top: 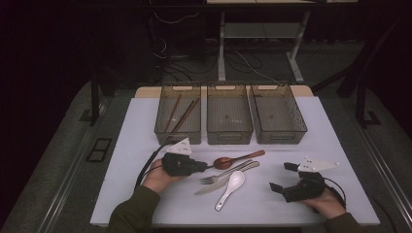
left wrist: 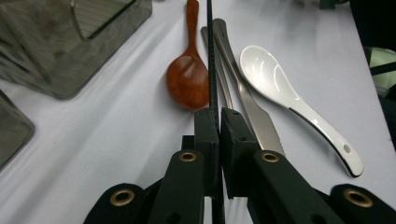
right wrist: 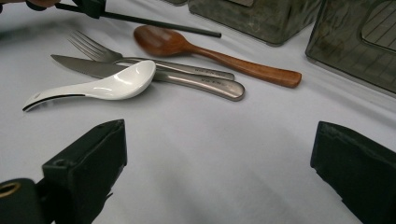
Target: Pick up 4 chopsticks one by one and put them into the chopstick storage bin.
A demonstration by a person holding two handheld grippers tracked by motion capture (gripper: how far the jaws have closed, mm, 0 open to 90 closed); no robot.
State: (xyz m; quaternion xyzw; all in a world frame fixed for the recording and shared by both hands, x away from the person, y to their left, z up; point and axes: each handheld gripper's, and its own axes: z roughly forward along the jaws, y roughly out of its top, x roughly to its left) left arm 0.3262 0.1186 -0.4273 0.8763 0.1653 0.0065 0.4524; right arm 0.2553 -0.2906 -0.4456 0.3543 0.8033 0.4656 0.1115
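My left gripper (top: 203,167) (left wrist: 218,114) is shut on a thin black chopstick (left wrist: 211,56) (right wrist: 154,22), which runs out past its fingertips over the bowl of a wooden spoon (top: 239,158) (left wrist: 187,79) (right wrist: 210,53). Beside that spoon lie a steel fork (top: 224,174) (right wrist: 140,59), a steel knife (top: 221,183) (left wrist: 252,112) (right wrist: 187,78) and a white ceramic spoon (top: 231,187) (left wrist: 289,95) (right wrist: 100,86). My right gripper (top: 283,176) (right wrist: 219,144) rests low at the right of the cutlery, jaws wide open with bare table between them.
Three translucent grey bins stand in a row at the table's back: the left bin (top: 178,137) holds brown chopsticks (top: 183,114), while the middle bin (top: 229,137) and right bin (top: 284,138) look empty. The white table (top: 141,194) ends just behind my hands.
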